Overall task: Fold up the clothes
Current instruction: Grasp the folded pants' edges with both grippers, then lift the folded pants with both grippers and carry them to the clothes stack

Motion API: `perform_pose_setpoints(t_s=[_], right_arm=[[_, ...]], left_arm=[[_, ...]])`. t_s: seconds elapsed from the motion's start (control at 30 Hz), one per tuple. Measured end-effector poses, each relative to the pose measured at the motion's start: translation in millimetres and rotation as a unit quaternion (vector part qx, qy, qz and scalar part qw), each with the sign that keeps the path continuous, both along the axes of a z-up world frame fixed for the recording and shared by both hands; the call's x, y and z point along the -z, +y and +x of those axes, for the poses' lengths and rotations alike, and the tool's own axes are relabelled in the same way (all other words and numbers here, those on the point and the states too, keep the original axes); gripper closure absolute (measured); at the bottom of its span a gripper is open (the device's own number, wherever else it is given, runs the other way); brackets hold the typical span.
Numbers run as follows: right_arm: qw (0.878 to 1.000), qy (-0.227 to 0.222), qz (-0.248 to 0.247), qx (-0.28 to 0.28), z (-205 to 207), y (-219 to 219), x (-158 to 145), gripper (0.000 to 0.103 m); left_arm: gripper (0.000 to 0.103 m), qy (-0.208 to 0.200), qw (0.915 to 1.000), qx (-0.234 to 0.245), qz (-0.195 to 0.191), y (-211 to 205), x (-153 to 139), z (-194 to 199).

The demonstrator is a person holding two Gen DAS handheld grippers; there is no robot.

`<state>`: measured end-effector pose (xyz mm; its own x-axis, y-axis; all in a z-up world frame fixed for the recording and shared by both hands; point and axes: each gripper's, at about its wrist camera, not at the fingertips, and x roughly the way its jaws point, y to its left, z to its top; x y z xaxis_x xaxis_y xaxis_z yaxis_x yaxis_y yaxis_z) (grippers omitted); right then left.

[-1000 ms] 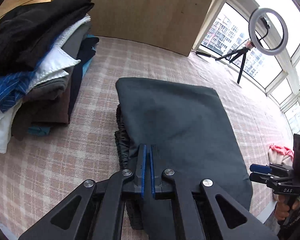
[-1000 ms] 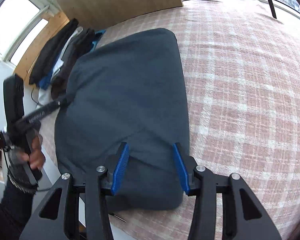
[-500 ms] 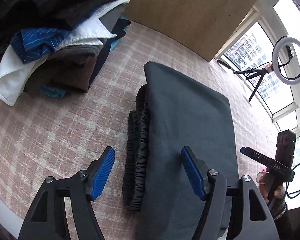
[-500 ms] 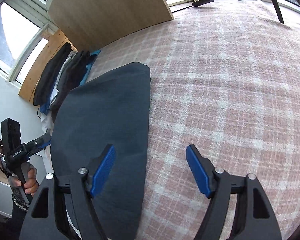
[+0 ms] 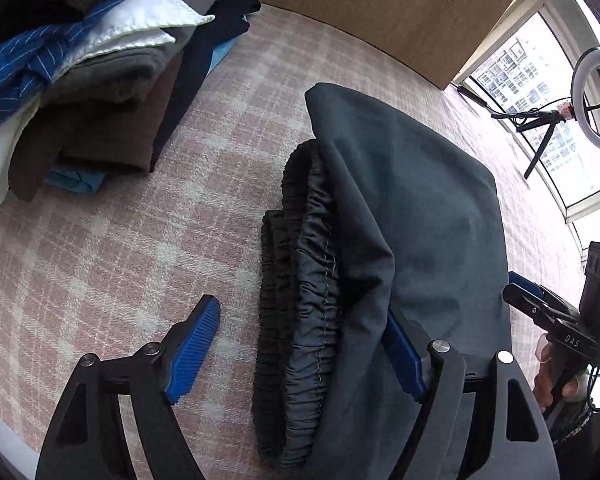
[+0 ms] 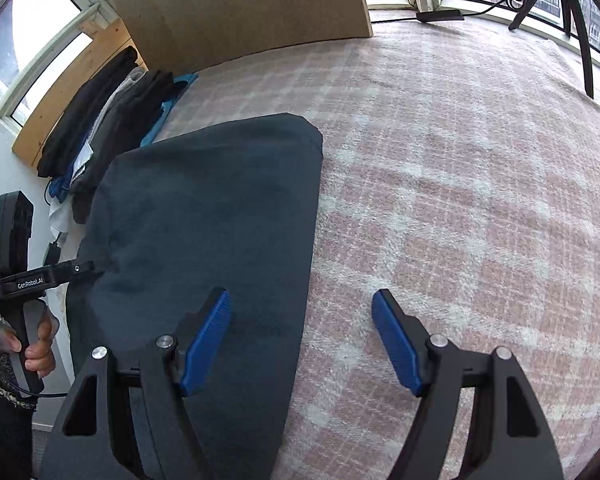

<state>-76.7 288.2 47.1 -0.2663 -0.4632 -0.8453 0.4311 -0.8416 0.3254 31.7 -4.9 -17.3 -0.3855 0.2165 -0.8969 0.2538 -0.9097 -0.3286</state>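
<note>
We saw the folded dark trousers lying on the plaid blanket near its front edge. Our left gripper stood wide astride their gathered waistband; our right gripper gaped wide over their right edge. A stack of clothes sat near the far left corner, beside a wooden board.
</note>
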Motion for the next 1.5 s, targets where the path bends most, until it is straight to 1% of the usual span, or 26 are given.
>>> perform_pose_setpoints(t_s=[0.03,0.07,0.1,0.13,0.17,0.23,0.33,0.4,0.43,0.47,0.5,0.53,0.57,0.6,0.7,0.77,0.83,0.97,1.03,1.1,1.13,1.17,1.2,1.27,1.37,1.5], right_arm=[[1.000,0.004,-0.001,-0.005,1,-1,0,0.027],[1.000,0.008,-0.005,-0.010,2,-1,1,0.022],[1.000,0.013,-0.008,-0.014,3,-2,1,0.021],[1.000,0.017,-0.011,-0.019,4,-2,1,0.020],[0.999,0.020,-0.015,-0.026,5,-3,1,0.019],[0.999,0.022,-0.023,-0.043,7,-6,2,0.019],[0.996,0.010,-0.047,-0.081,10,-17,3,0.022],[0.994,0.015,-0.047,-0.097,14,-25,2,0.032],[0.994,0.021,-0.040,-0.101,16,-30,2,0.043],[0.994,0.019,-0.039,-0.102,16,-33,3,0.058],[0.994,0.011,-0.042,-0.102,14,-35,4,0.068],[0.994,0.003,-0.046,-0.102,12,-38,5,0.080],[0.993,-0.008,-0.055,-0.100,11,-40,6,0.085],[0.993,-0.014,-0.063,-0.099,11,-41,6,0.088],[0.992,-0.017,-0.084,-0.094,13,-41,0,0.090],[0.991,-0.017,-0.097,-0.089,14,-39,-7,0.091],[0.990,-0.020,-0.109,-0.081,14,-35,-13,0.091],[0.989,-0.025,-0.130,-0.067,12,-33,-29,0.092],[0.985,-0.022,-0.156,-0.065,11,-34,-49,0.092],[0.982,-0.010,-0.174,-0.073,10,-40,-75,0.092],[0.981,0.002,-0.176,-0.084,12,-46,-90,0.092],[0.980,0.016,-0.175,-0.097,14,-53,-105,0.092],[0.978,0.030,-0.174,-0.111,17,-61,-121,0.092],[0.975,0.057,-0.161,-0.143,25,-79,-149,0.092],[0.968,0.093,-0.138,-0.189,39,-106,-187,0.092],[0.952,0.135,-0.141,-0.234,54,-135,-233,0.092]], left_arm=[[0.029,0.003,1.0000,0.000,0.000,0,0,0],[0.032,0.007,1.0000,0.001,0.001,1,0,0],[0.042,0.011,0.9999,0.003,0.002,3,-1,1],[0.048,0.013,0.9998,0.007,0.014,5,0,1],[0.050,0.014,0.9998,0.005,0.014,6,-2,0],[0.050,0.017,0.9998,0.008,0.004,8,-3,0],[0.053,0.022,0.9997,0.005,0.011,5,-3,2],[0.058,0.027,0.9996,0.004,0.006,4,-3,4],[0.059,0.030,0.9996,0.002,0.001,5,-3,5],[0.061,0.033,0.9994,0.000,-0.003,6,-4,6],[0.065,0.038,0.9992,-0.002,-0.010,7,-5,8],[0.067,0.043,0.9989,-0.004,-0.016,7,-6,10],[0.072,0.048,0.9986,-0.007,-0.021,8,-8,11],[0.077,0.053,0.9983,-0.012,-0.023,8,-10,13],[0.084,0.064,0.9976,-0.020,-0.014,4,-13,19],[0.085,0.070,0.9972,-0.025,-0.004,-2,-14,25],[0.086,0.072,0.9969,-0.030,-0.004,-2,-14,25],[0.090,0.090,0.9941,-0.051,0.032,1,-18,24],[0.091,0.100,0.9913,-0.065,0.057,-2,-19,26],[0.091,0.111,0.9876,-0.077,0.081,-4,-15,31],[0.091,0.118,0.9840,-0.085,0.103,-6,-13,34],[0.091,0.128,0.9785,-0.094,0.132,-8,-11,37],[0.091,0.139,0.9732,-0.103,0.152,-9,-11,40],[0.091,0.166,0.9633,-0.122,0.172,-11,-18,47],[0.091,0.206,0.9495,-0.145,0.187,-18,-39,61],[0.091,0.261,0.9341,-0.168,0.176,-43,-82,84]])
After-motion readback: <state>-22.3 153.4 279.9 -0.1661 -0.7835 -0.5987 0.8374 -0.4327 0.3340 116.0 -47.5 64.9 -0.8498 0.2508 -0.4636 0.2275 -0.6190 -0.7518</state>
